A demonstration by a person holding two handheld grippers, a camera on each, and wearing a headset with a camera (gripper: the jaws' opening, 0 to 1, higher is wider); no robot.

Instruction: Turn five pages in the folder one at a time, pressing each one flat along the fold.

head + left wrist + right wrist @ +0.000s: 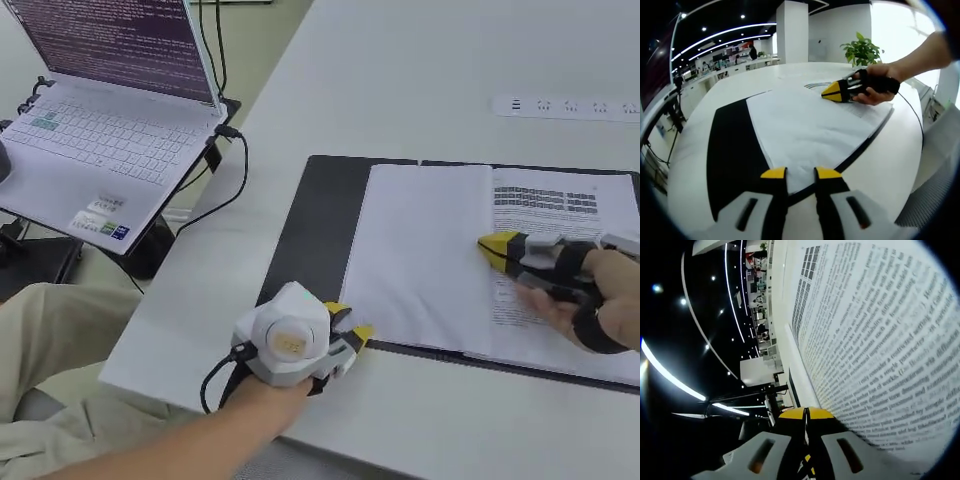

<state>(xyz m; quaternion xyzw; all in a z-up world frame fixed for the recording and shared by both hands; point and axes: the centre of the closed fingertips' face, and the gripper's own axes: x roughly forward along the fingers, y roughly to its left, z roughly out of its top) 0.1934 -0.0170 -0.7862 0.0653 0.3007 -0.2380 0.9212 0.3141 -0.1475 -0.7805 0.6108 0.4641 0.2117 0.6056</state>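
Note:
A black folder (315, 220) lies open on the white table. Its turned left page (420, 250) is blank, and the right page (560, 205) carries printed text. My right gripper (492, 247) is shut, with its yellow tips resting on the paper at the fold. In the right gripper view the closed jaws (805, 413) sit low against the printed page (880, 340). My left gripper (352, 335) is at the folder's near left edge. Its jaws (800, 174) stand slightly open over the blank page's (800, 130) near corner, holding nothing. The left gripper view also catches the right gripper (827, 91) across the page.
An open laptop (110, 110) stands on a stand off the table's left edge, with cables hanging beside it. A white power strip (565, 105) lies at the far right of the table. The person's legs are at the lower left. A potted plant (862, 50) stands beyond the table.

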